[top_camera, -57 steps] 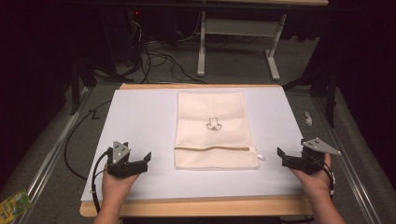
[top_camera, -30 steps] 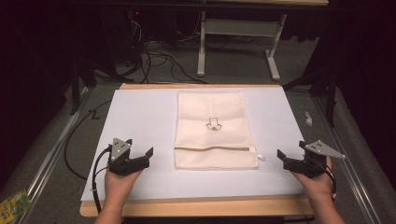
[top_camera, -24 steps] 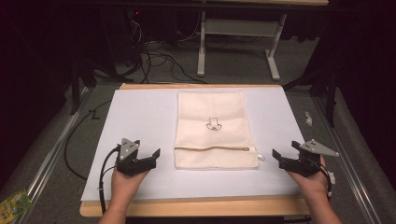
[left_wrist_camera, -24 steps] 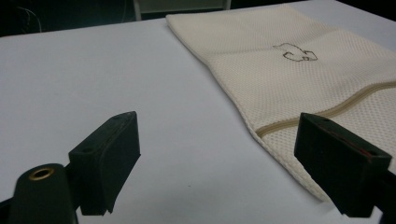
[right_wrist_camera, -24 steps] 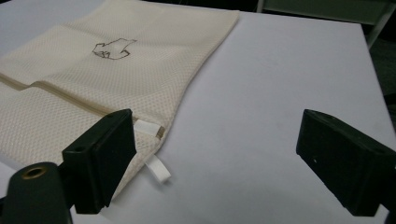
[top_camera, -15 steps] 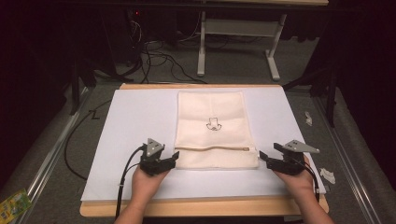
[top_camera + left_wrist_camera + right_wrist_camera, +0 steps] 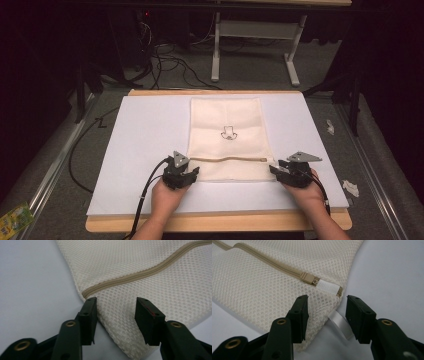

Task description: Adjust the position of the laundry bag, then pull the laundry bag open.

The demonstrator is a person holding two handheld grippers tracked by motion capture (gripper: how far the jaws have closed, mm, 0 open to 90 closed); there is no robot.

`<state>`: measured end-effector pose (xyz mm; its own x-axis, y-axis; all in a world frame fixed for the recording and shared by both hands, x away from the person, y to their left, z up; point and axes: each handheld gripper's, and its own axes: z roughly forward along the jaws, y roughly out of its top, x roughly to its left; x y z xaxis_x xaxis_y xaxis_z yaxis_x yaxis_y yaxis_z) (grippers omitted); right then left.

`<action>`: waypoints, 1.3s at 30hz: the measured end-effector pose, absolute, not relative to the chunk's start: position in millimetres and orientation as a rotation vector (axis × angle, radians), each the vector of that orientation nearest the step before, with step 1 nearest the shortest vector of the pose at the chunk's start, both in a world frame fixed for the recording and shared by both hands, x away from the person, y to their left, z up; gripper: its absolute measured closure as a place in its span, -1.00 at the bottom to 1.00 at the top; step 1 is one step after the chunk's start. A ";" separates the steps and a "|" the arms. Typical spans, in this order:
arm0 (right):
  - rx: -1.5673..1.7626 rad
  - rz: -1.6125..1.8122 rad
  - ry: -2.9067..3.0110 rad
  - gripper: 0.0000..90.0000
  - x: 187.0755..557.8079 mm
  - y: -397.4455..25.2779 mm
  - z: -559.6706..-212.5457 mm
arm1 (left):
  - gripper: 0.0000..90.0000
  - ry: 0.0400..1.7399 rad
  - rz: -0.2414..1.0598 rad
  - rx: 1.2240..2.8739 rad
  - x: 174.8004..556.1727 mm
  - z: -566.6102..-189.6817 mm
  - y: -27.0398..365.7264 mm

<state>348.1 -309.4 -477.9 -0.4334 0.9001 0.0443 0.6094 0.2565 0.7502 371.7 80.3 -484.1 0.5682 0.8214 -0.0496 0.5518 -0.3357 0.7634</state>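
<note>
One cream mesh bag (image 7: 230, 137) lies flat on the white sheet (image 7: 145, 135) that covers the worktop (image 7: 215, 221), long side running away from the person, roughly at the middle of the sheet. A single tan zipper (image 7: 227, 159) crosses it near the close end, and a small dark printed figure (image 7: 229, 132) sits at the bag's centre.

Two claws stand at the bag's near corners. The left claw (image 7: 192, 172) is at the near left corner; in the left gripper view (image 7: 116, 312) its jaws are spread apart, one just off the bag's edge over the white sheet, the other over the mesh, below the zipper's closed end (image 7: 87, 292). The right claw (image 7: 274, 170) is at the near right corner; in the right gripper view (image 7: 327, 312) its jaws are likewise apart, straddling the corner, with the zipper pull (image 7: 308, 278) and a white fabric tab (image 7: 327, 286) just beyond them and a white ribbon label (image 7: 340, 323) poking out from under the corner between the jaws. Neither grips anything.

Nothing lies on the sheet between the claws and the bag. Off the worktop, two white scraps (image 7: 330, 126) (image 7: 351, 187) lie on the grey floor at the right, a yellow-green packet (image 7: 15, 220) at the near left, and black cables (image 7: 165, 55) trail beyond the far edge by a grey table leg frame (image 7: 252, 47).
</note>
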 end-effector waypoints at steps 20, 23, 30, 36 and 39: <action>1.285 0.973 2.259 0.93 324.4 -302.7 -475.9 | 0.90 1.058 0.393 2.064 350.8 -482.0 86.3; 1.289 0.982 2.293 0.93 315.7 -303.9 -473.6 | 0.89 1.042 0.377 2.092 339.7 -479.8 90.1; 1.266 0.968 2.305 0.88 298.5 -300.5 -473.3 | 0.83 1.023 0.357 2.112 323.7 -476.2 92.4; 1.267 1.061 2.219 0.46 297.6 -306.6 -464.7 | 0.30 0.980 0.441 2.024 322.5 -468.1 95.9; 1.274 1.063 2.184 0.40 301.0 -308.2 -463.7 | 0.12 0.958 0.506 1.977 323.1 -466.0 98.0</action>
<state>301.0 -308.2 -463.7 -0.5070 0.8612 0.0364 0.5598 0.2968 0.7737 323.1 98.0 -466.0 0.6230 0.7822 -0.0083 0.4338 -0.3366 0.8358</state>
